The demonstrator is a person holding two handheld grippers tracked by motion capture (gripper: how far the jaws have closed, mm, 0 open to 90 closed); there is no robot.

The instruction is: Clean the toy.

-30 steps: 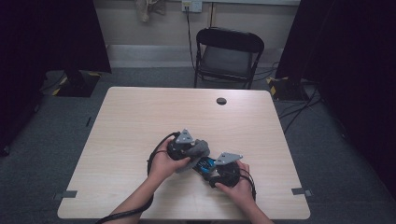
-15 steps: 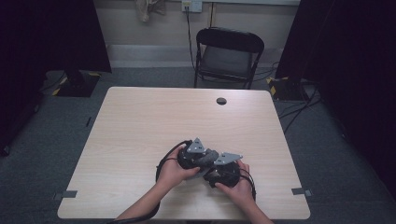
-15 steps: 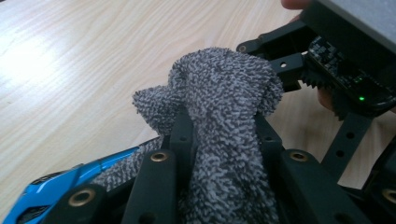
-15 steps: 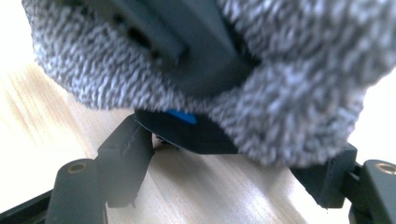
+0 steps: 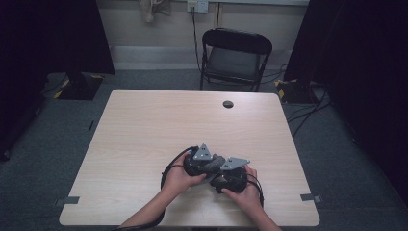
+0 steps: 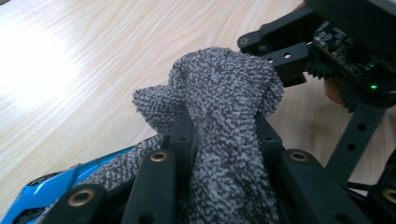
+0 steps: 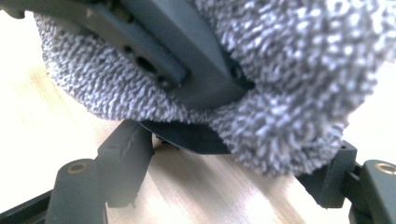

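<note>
The left gripper sits near the front edge of the pale wood-grain table, held in the person's left hand. In the left gripper view its two black jaws are clamped tight on a grey, nubbly terry cloth: the fabric rises between them in a bunched hump that stands above the jaw tips and spills over toward the table on the far side. Below the jaws, at their lower left, a bright blue glossy object lies under a corner of the cloth, too little of it showing to tell what it is.

The right gripper lies just beside the left one, the two bodies nearly touching, with the right hand wrapped around it from the front. In the right gripper view its jaws stand apart, low at either side, with bare table between them; the cloth and the left gripper's dark body hang just above and ahead of them. The jaws press on nothing there.

Well beyond both grippers, a small black round grommet sits near the table's far edge, and a black folding chair stands behind it.
</note>
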